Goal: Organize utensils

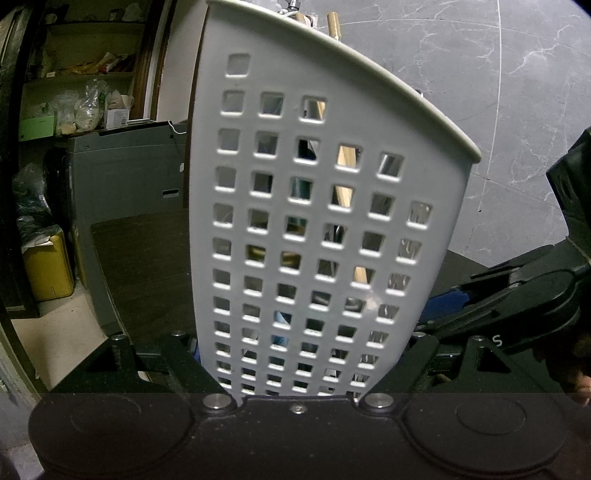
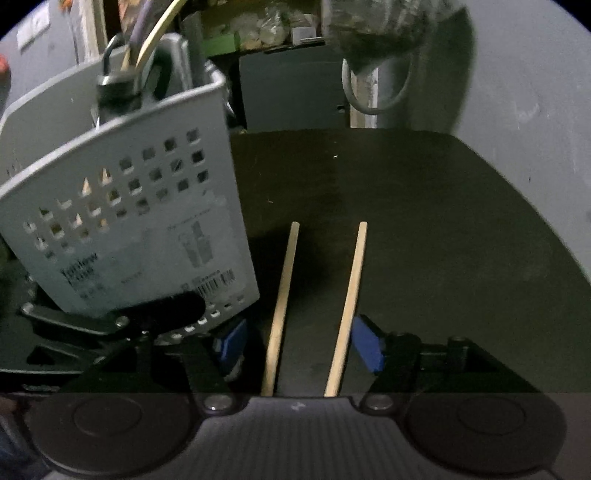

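Observation:
A grey perforated utensil caddy (image 1: 314, 206) fills the left wrist view, tilted, with utensil handles sticking out at its top (image 1: 334, 24). My left gripper (image 1: 303, 373) is shut on the caddy's base. In the right wrist view the caddy (image 2: 122, 206) stands at the left, tilted, with several utensils (image 2: 125, 74) inside. Two wooden chopsticks (image 2: 282, 306) (image 2: 347, 306) lie on the dark table between the blue pads (image 2: 367, 345) of my right gripper (image 2: 301, 343), which is open around them. The right gripper also shows at the right of the left wrist view (image 1: 517, 306).
The dark table (image 2: 406, 221) stretches ahead with a grey wall (image 2: 535, 92) behind. Shelves with bags (image 1: 81, 103) and a grey cabinet (image 1: 122, 173) stand at the left. A yellow box (image 1: 48, 269) sits on the floor.

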